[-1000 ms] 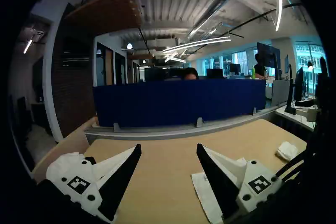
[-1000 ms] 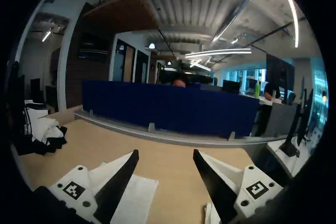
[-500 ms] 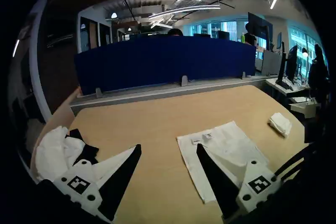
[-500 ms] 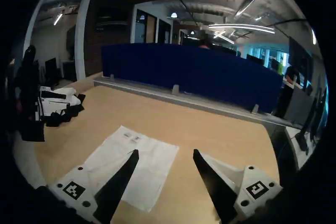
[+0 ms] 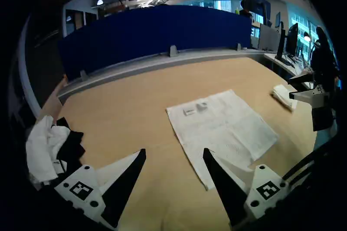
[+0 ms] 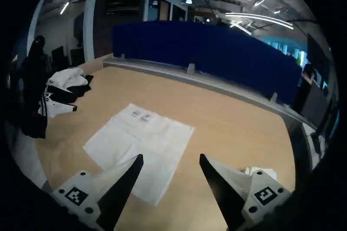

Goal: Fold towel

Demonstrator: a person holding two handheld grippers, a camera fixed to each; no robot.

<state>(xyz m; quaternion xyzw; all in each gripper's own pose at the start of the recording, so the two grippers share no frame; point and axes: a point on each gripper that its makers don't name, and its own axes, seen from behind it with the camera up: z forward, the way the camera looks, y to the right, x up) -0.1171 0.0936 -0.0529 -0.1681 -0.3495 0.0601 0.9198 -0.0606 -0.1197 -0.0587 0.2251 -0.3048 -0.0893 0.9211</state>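
Note:
A white towel [image 5: 221, 129] lies spread flat on the wooden table [image 5: 130, 105], two small labels near its far edge. My left gripper [image 5: 173, 168] hovers open above the table's near side, its right finger over the towel's near corner. In the right gripper view the same towel [image 6: 141, 138] lies ahead and to the left. My right gripper [image 6: 171, 172] is open above its near edge, holding nothing. The right gripper [image 5: 313, 96] also appears at the far right of the left gripper view, held by a dark sleeve.
A heap of white and black cloths [image 5: 47, 148] lies at the table's left end, seen as a heap [image 6: 67, 81] in the right gripper view. A small folded white cloth [image 5: 284, 95] sits at the right end. A blue partition [image 5: 156, 27] lines the far edge.
Both views have tipped down from the ceiling and partition toward the table. The whole towel has come into sight under both open grippers.

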